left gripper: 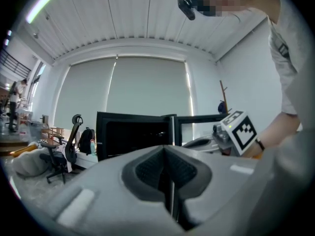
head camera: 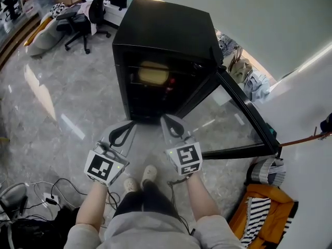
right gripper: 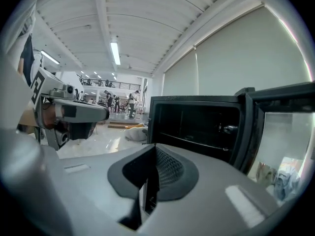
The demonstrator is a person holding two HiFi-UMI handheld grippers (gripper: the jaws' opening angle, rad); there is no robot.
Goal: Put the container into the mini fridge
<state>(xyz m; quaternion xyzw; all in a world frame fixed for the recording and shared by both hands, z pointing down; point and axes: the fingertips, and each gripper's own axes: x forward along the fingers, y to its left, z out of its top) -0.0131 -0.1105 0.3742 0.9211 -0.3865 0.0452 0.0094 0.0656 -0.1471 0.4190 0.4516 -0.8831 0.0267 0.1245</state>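
A black mini fridge (head camera: 166, 32) stands on the grey floor with its glass door (head camera: 231, 118) swung open to the right. Inside, on an upper shelf, sits a pale yellow container (head camera: 153, 73). Both grippers hover low in front of the open fridge, apart from it. My left gripper (head camera: 123, 134) is shut with nothing between its jaws. My right gripper (head camera: 174, 127) is beside it, also shut and empty. The fridge (left gripper: 133, 136) shows beyond the shut left gripper (left gripper: 167, 154) in the left gripper view. In the right gripper view, its dark shelves (right gripper: 197, 127) lie beyond the shut right gripper (right gripper: 150, 178).
Office chairs (head camera: 78, 14) stand at the back left. Cables and a power strip (head camera: 46, 197) lie at the lower left. An orange bag (head camera: 264, 214) rests at the lower right, bags and clothes (head camera: 244, 71) behind the fridge. A white wall (head camera: 306, 113) runs along the right.
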